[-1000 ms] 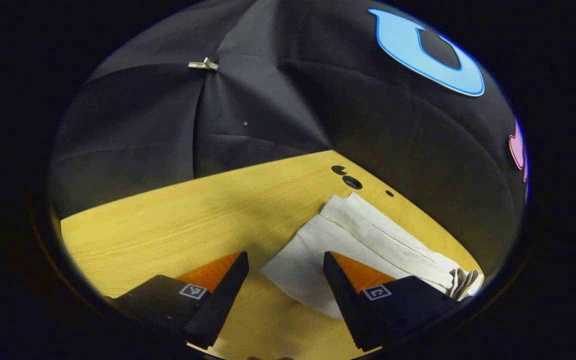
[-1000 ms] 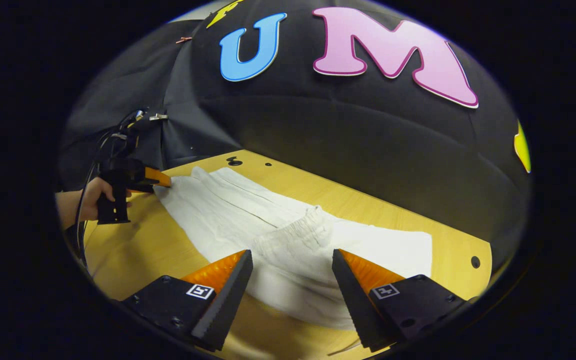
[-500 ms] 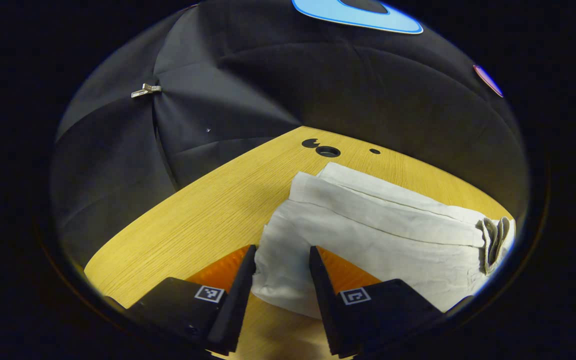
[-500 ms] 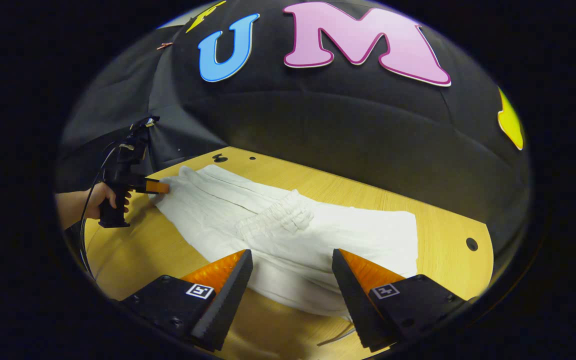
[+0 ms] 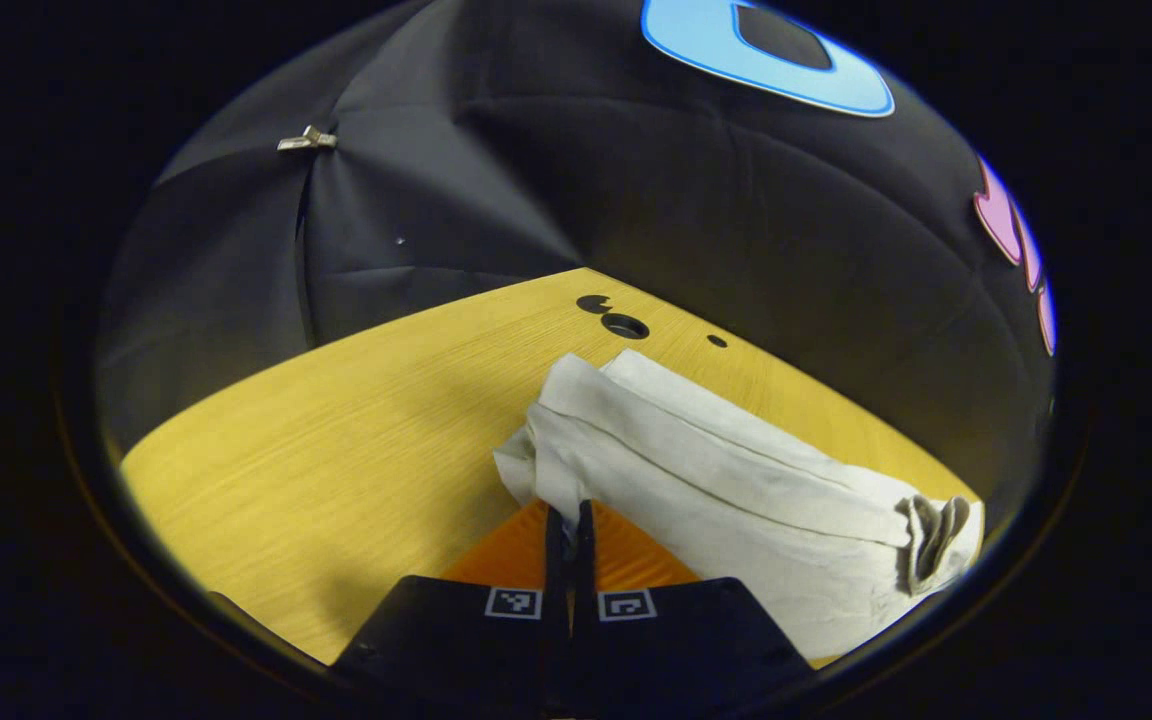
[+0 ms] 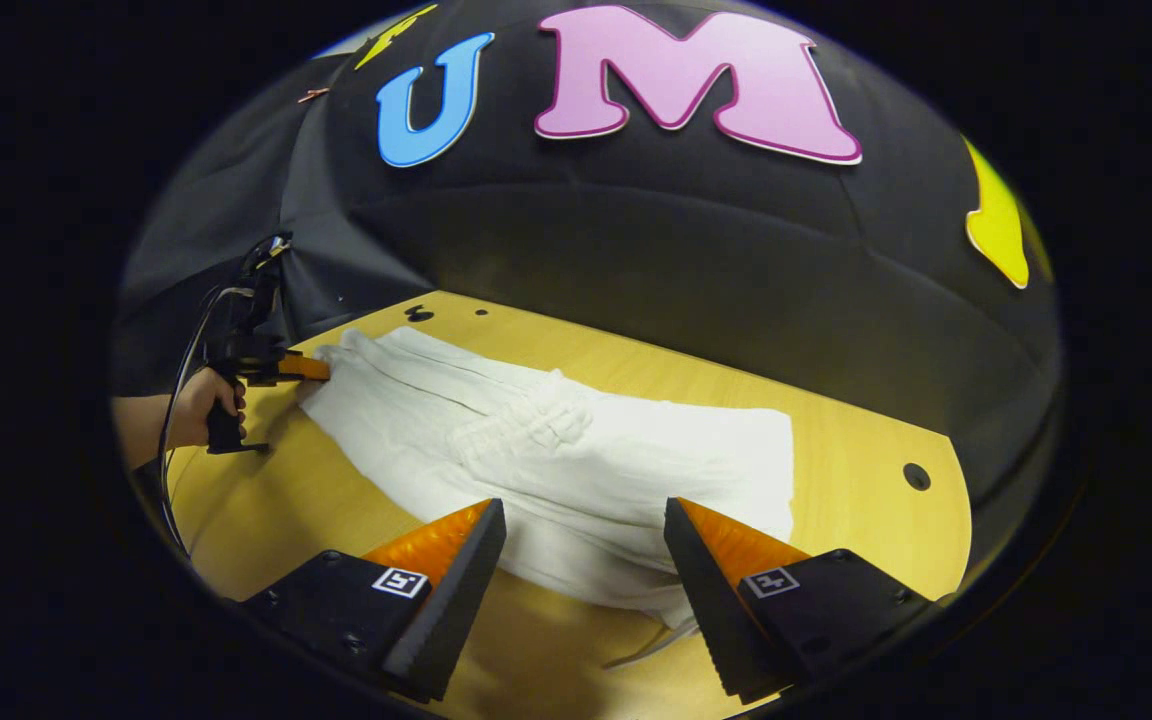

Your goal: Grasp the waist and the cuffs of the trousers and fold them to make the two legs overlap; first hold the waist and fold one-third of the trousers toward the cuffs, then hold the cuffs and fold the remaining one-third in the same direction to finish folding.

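My left gripper [image 5: 569, 520] is clenched on the cuffs' corner of the trousers [image 6: 576, 450], which lie on the tabletop [image 6: 856, 500]. My right gripper [image 6: 586, 560] stands released beside them. Lifting one-handed, I risk dragging the legs askew.

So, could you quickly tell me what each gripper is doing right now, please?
Left gripper: shut on the cuff end of the trousers.
Right gripper: open, holding nothing, poised over the trousers' near edge.
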Demonstrator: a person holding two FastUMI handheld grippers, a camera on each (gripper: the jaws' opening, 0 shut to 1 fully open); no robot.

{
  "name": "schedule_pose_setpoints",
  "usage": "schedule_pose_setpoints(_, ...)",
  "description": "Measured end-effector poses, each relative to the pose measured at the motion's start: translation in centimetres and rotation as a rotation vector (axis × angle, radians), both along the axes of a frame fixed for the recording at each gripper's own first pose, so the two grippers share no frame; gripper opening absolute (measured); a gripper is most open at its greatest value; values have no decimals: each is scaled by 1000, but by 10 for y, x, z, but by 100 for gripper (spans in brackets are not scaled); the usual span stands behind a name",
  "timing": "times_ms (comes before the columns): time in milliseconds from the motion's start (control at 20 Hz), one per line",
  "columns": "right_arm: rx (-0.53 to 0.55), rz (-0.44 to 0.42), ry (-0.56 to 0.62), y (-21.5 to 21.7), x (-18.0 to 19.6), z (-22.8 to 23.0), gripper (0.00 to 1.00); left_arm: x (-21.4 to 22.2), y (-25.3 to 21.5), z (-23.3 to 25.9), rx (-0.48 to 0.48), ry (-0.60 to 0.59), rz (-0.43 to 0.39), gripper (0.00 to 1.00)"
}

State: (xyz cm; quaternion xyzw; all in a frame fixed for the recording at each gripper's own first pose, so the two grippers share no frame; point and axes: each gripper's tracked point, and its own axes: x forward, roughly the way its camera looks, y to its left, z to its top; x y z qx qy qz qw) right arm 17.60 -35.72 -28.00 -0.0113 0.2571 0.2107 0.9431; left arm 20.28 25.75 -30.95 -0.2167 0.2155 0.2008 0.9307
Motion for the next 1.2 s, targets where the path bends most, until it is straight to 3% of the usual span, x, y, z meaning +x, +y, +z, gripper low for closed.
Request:
schedule_pose_setpoints(200, -16, -53, 11, -34, -5, 4, 98, 3, -1, 38, 37, -104, 28, 6)
schedule_pose_setpoints(600, -27, -205, 47, -102, -25, 0, 98, 12, -22, 108, 37, -200, -8, 6)
schedule_pose_setpoints(950, -3, -288, 57, -137, -44, 4, 98, 34, -81, 200, 122, -302, -121, 6)
schedule_pose_setpoints(1200, 8, -348, 42, -164, -56, 10, 98, 50, -158, 251, 163, -367, -254, 6)
